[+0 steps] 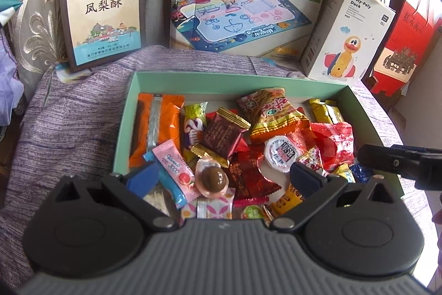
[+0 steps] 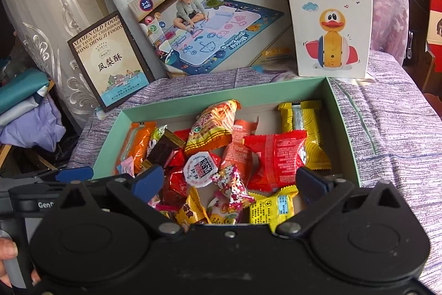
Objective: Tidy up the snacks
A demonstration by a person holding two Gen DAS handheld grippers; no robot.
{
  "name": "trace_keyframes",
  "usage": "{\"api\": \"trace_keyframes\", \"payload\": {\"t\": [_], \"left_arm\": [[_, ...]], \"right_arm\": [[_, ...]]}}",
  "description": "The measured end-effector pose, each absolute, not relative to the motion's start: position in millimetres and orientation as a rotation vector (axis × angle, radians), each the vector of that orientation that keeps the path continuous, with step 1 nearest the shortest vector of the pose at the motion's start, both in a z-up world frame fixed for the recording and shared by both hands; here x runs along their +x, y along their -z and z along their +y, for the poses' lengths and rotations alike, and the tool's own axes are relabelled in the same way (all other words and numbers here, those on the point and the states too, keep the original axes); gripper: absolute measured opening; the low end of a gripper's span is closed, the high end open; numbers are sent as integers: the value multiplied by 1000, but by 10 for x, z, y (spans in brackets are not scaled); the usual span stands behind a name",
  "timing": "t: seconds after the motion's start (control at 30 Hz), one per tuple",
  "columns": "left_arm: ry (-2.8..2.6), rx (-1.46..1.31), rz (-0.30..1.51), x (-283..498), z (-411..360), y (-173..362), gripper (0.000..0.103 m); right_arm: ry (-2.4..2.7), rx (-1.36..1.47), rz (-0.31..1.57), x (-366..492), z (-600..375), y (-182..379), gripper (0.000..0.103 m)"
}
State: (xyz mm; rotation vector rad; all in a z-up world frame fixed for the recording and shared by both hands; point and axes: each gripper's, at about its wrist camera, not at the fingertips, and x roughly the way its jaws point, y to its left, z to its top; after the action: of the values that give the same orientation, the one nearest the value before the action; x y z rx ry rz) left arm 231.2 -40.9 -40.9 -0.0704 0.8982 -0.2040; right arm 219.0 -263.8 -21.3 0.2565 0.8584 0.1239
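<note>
Left gripper [image 1: 221, 173] and right gripper [image 2: 226, 179], jaws spread wide and empty, above the snacks [image 1: 240, 140] piled in the green box [image 1: 124, 112] at frame centre.

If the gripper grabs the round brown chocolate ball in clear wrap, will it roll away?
The round brown chocolate ball in clear wrap probably rolls easily, being domed and glossy. Its crinkly wrap may slip between the pads. It lies loosely on other wrappers in the green cardboard box, so a nudge could shift it.
</note>
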Motion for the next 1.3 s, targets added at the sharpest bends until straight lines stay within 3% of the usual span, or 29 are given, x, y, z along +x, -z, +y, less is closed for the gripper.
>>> {"api": "trace_keyframes", "payload": {"t": [0.63,1.3], "left_arm": [[201,-85,887,1234,-288,259,103],[82,-76,942,766,-5,462,103]], "right_arm": [[-102,217,863,1059,-2563,50,103],[-52,168,933,426,-2486,307,103]]}}
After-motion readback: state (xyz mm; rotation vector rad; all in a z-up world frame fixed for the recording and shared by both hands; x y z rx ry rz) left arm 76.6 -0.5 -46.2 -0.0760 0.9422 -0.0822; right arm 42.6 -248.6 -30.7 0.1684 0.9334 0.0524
